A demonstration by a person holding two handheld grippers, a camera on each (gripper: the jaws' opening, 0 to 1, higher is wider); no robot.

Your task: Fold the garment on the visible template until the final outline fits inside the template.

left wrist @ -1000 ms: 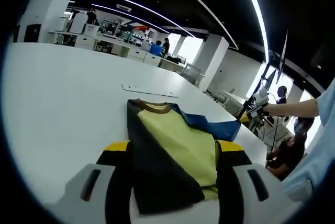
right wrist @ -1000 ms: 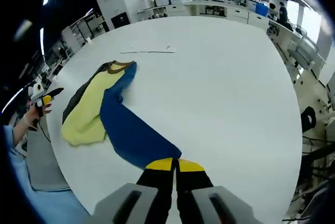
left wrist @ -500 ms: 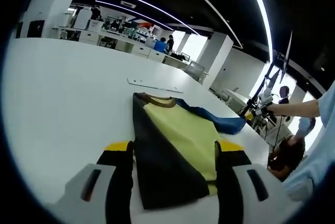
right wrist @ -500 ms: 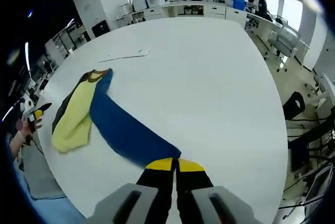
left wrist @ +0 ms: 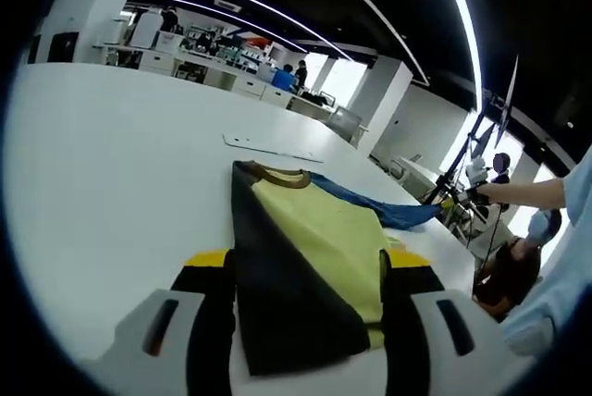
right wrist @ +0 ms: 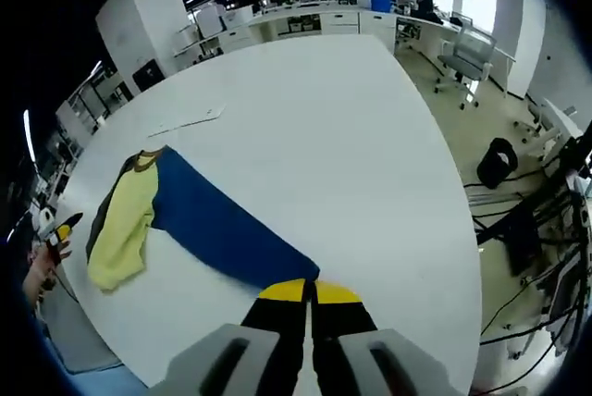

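Note:
A garment in yellow [left wrist: 324, 234], black [left wrist: 277, 294] and blue [left wrist: 379, 211], with a brown collar [left wrist: 277, 176], lies on the white table [left wrist: 92, 165]. My left gripper [left wrist: 305, 276] stands open, its jaws on either side of the garment's near hem. In the right gripper view the garment [right wrist: 125, 220] lies at the left, and its blue part [right wrist: 222, 234] runs stretched out to my right gripper [right wrist: 310, 290], which is shut on the blue cloth. The other gripper [right wrist: 54, 232] shows at the far left edge, held by a hand. A thin pale template strip [left wrist: 268, 148] lies beyond the collar.
The template strip [right wrist: 185, 123] lies on the table [right wrist: 351, 155] behind the garment. Office desks and chairs [right wrist: 467, 49] stand past the table's far edge; a dark bin [right wrist: 499, 160] and cables sit on the floor at the right. A person's arm [left wrist: 518, 192] reaches in from the right.
My right gripper has pulled the blue part further out and away from the yellow body, drawing it long and flat. My left gripper has stayed open at the hem.

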